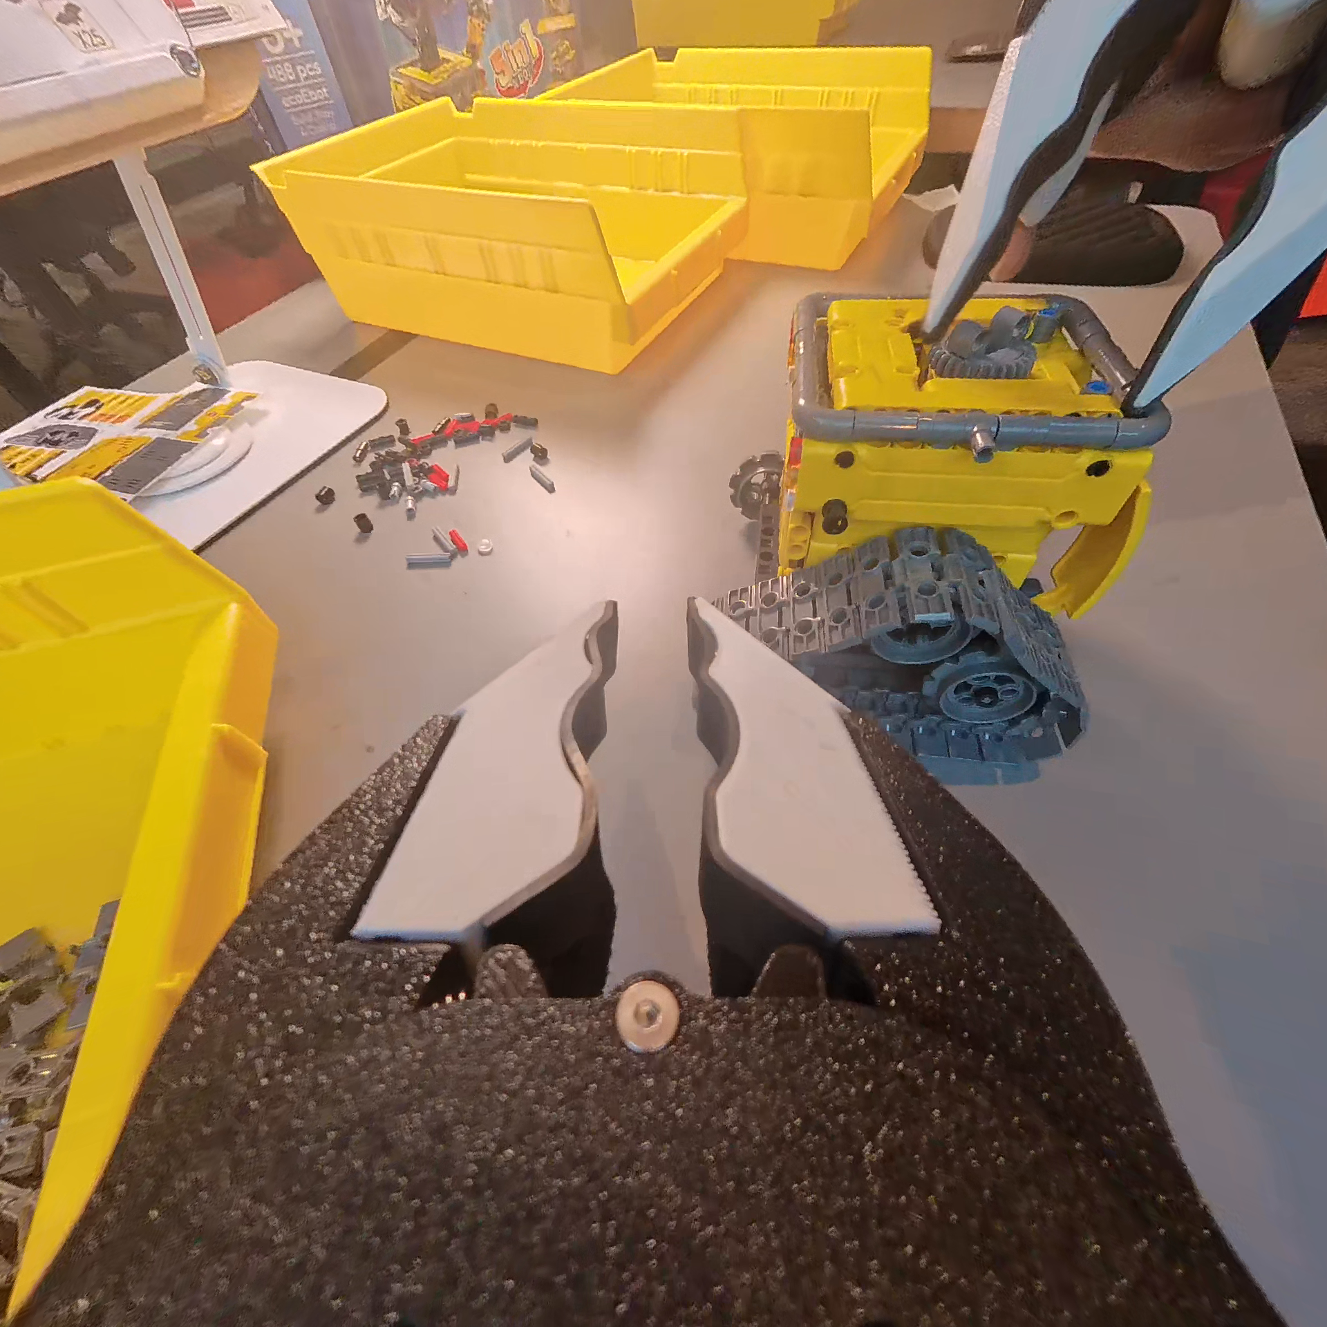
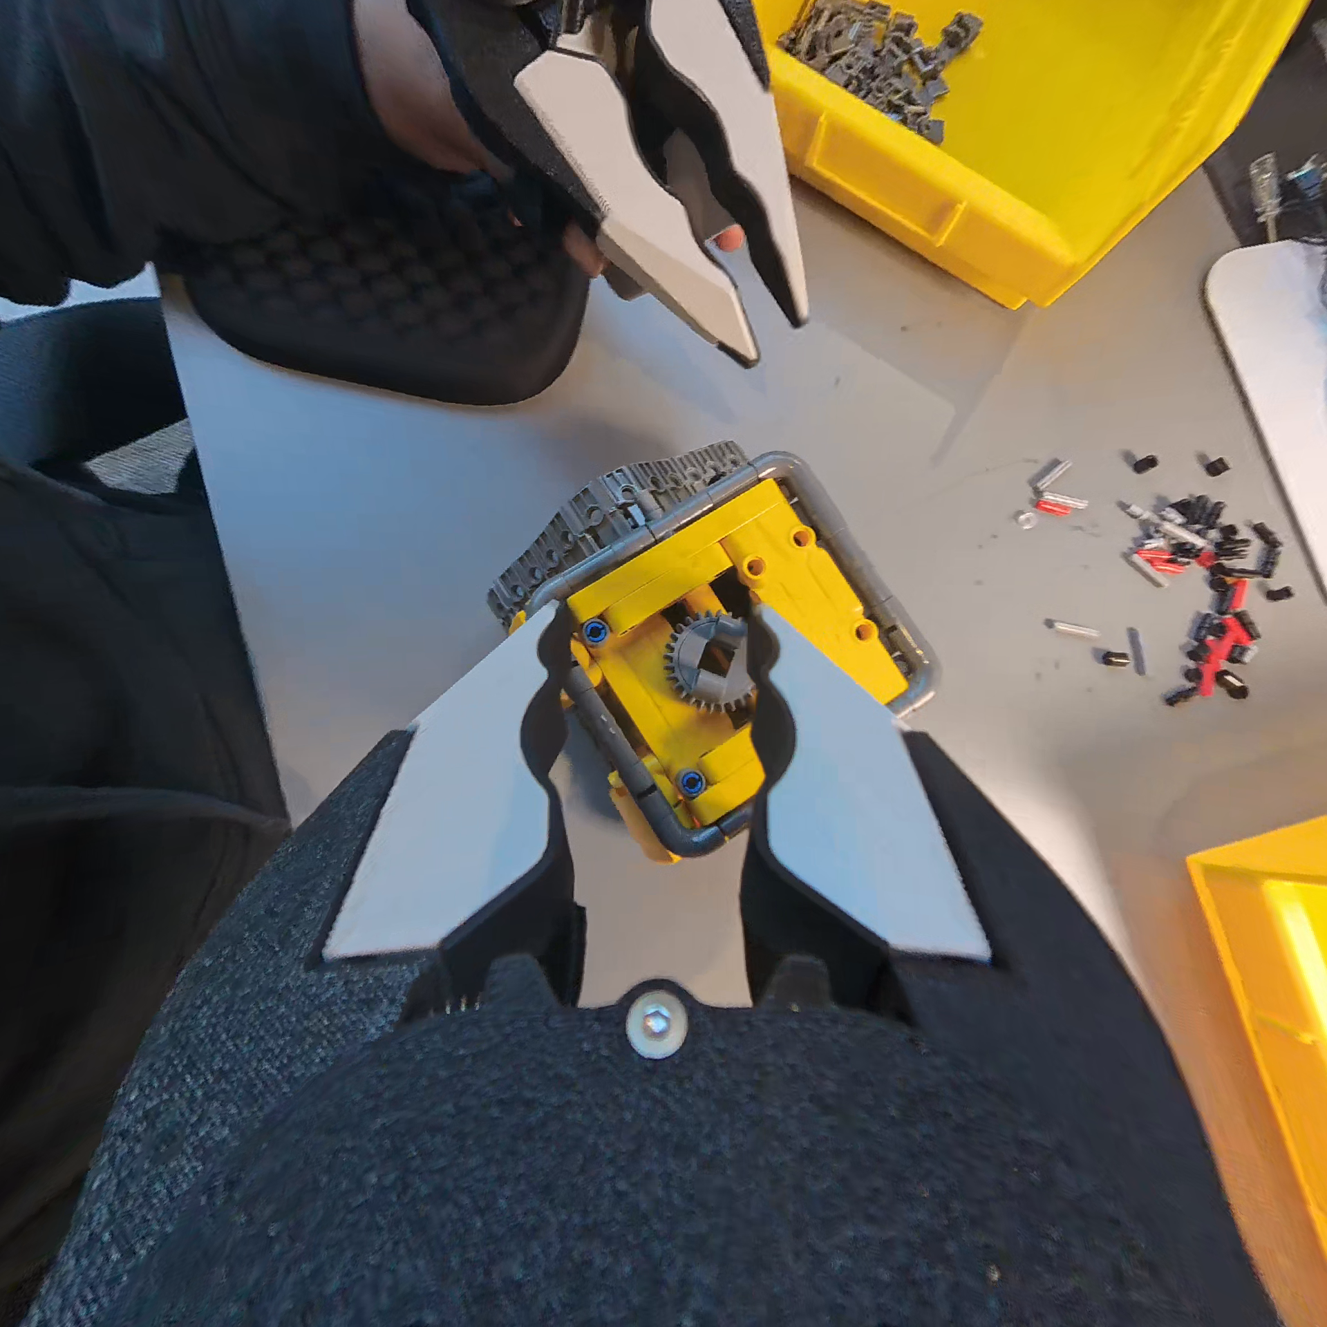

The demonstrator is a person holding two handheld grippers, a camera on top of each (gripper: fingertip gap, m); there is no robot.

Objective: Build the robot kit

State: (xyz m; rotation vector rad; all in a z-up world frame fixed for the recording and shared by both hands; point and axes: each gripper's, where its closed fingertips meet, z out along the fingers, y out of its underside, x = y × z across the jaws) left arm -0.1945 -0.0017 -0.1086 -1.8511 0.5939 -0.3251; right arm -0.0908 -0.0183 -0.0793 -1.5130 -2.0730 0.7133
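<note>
The right tool (image 2: 657, 625) is being held spread wide over the yellow brick-built vehicle (image 2: 725, 646) at frame centre of the right wrist view, fingertips down at the top face on either side of the grey gear (image 2: 707, 664); nothing is being pinched, and actual contact cannot be confirmed. In the left wrist view the same vehicle (image 1: 962, 459) is being seen at right of centre on the grey tabletop (image 1: 632, 546), grey tracks (image 1: 926, 646) lying against its lower side. The left tool (image 1: 652, 617) is being held slightly parted and empty, above bare tabletop just left of the tracks. A scatter of small black, red and grey pins (image 1: 438, 467) is lying at centre left, well apart from both tools. Yellow bins (image 1: 503, 244) are sitting at upper centre; another yellow bin (image 1: 108, 754) holding grey parts is at the left edge.
</note>
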